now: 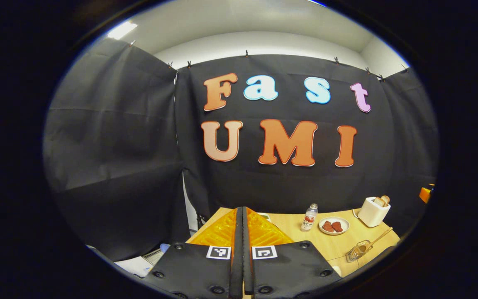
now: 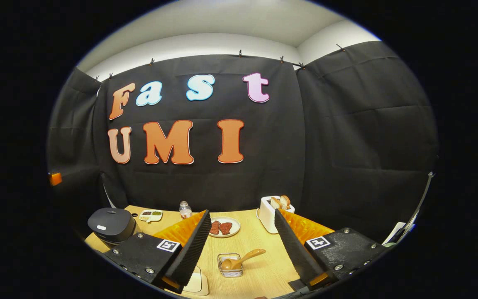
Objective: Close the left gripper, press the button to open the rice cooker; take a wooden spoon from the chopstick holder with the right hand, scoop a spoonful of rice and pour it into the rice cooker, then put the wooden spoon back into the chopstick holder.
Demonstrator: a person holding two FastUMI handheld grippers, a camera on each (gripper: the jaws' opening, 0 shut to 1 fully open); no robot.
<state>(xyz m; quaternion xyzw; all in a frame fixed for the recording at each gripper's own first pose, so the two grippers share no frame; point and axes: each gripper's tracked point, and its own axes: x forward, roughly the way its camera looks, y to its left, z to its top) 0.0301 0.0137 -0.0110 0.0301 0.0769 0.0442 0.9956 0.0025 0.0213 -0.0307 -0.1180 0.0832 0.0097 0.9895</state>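
Wooden spoon [image 2: 242, 258] leans in the wire chopstick holder [image 2: 230, 265] on the worktop [image 2: 259, 278], just nearer than the plate of meat [image 2: 222, 227]. Left of that plate sits the closed rice cooker [image 2: 111, 224]; right of it, a toaster [image 2: 271, 214]. Left gripper [image 1: 242, 249] jaws are pressed together; right gripper [image 2: 243, 249] jaws are spread wide, holding nothing.

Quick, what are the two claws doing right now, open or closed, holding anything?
Left claw: closed, fingers pressed together, holding nothing.
Right claw: open wide, empty, above the table.
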